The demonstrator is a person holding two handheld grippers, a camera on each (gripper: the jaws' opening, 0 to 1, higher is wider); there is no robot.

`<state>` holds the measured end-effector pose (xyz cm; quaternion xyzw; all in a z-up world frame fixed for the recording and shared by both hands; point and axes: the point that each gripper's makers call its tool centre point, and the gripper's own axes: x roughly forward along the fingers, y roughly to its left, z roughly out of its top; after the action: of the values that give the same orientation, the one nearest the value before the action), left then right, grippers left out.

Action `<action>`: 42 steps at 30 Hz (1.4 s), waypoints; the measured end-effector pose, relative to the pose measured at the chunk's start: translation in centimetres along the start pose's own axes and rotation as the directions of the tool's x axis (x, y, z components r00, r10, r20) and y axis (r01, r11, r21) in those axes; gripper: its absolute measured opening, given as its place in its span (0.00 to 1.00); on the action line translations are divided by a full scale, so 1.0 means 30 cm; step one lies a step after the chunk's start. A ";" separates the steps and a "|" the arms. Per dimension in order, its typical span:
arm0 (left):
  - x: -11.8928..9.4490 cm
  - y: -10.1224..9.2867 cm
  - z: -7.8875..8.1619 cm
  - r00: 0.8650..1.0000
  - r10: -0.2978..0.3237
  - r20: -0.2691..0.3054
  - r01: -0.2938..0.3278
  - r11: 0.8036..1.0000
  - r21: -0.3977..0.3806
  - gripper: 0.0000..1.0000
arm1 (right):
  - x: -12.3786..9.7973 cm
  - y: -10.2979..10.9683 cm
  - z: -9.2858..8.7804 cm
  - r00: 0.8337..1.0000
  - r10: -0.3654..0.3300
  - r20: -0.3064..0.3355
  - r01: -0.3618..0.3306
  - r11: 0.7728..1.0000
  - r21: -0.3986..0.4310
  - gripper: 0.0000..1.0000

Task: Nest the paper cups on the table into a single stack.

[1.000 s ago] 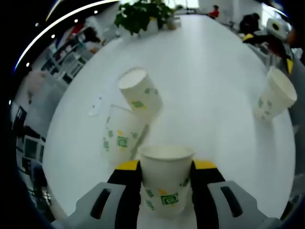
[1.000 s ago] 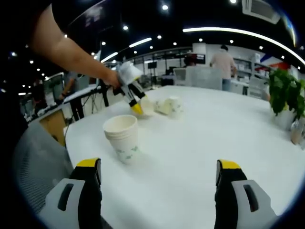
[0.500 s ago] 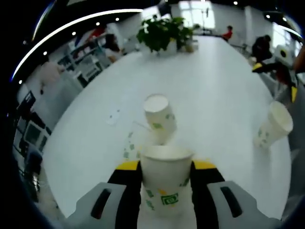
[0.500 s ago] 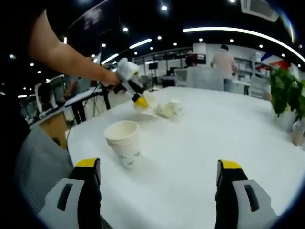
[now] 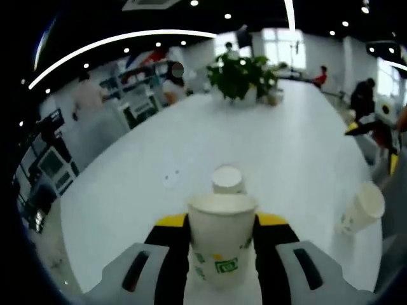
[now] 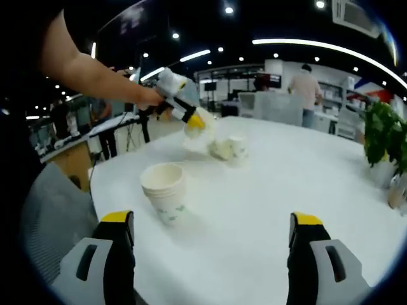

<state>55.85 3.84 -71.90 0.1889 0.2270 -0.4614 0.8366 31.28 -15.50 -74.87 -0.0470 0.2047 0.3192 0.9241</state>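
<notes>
The left gripper (image 5: 222, 238) is clenched on an upright paper cup (image 5: 222, 236), held between its jaws with the rim just above the yellow tips; in the right gripper view that cup (image 6: 194, 131) hangs above the table. The step in hand is judged to be carrying this cup to the stack; the next move calls for travel toward the stack of nested cups (image 5: 360, 208), which stands forward and well to the right of the left jaws, then a descent centred over its open rim. Just beyond the held cup a second cup (image 5: 227, 180) shows partly, its lower part hidden. The right gripper (image 6: 213, 236) is released, jaws wide apart, with the stack near its left jaw. Farther off, loose cups (image 6: 227, 148) lie on the white table (image 6: 305, 184); their number is hard to make out.
</notes>
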 end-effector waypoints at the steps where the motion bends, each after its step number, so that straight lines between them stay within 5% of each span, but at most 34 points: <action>1: -0.008 0.001 0.016 1.000 0.007 0.022 -0.007 1.000 -0.013 0.38 | 0.000 -0.002 0.001 1.000 -0.001 0.001 0.001 1.000 -0.002 1.00; 7: -0.043 0.024 0.099 0.987 0.072 0.142 -0.055 0.991 -0.122 0.38 | -0.005 0.002 0.009 1.000 -0.002 0.006 0.002 1.000 -0.012 1.00; 11: -0.063 0.044 0.150 0.965 0.101 0.241 -0.044 0.972 -0.233 0.39 | -0.007 0.005 0.022 1.000 -0.002 0.015 0.002 1.000 -0.016 1.00; 14: -0.092 0.056 0.213 0.928 0.135 0.346 -0.024 0.951 -0.307 0.39 | -0.008 0.006 0.030 1.000 -0.002 0.019 0.003 1.000 -0.019 1.00; 17: -0.129 0.068 0.277 0.872 0.204 0.445 -0.030 0.930 -0.367 0.39 | -0.009 0.007 0.033 1.000 -0.002 0.022 0.002 1.000 -0.021 1.00; 18: -0.131 0.075 0.279 0.866 0.213 0.452 -0.032 0.926 -0.375 0.39 | -0.010 0.007 0.035 1.000 -0.001 0.022 0.002 1.000 -0.022 1.00; 27: -0.121 0.048 0.291 0.873 0.209 0.442 -0.059 0.943 -0.328 0.38 | -0.018 0.016 0.045 1.000 0.004 0.029 -0.004 1.000 -0.026 1.00; 42: -0.154 -0.002 0.348 0.851 0.217 0.478 -0.064 0.946 -0.316 0.38 | -0.015 0.023 0.066 0.999 0.017 0.039 -0.015 0.999 -0.040 1.00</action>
<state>55.76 1.49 -60.72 -0.0469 0.0495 -0.3934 0.9168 31.24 -14.78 -72.85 -0.0574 0.1804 0.3316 0.9242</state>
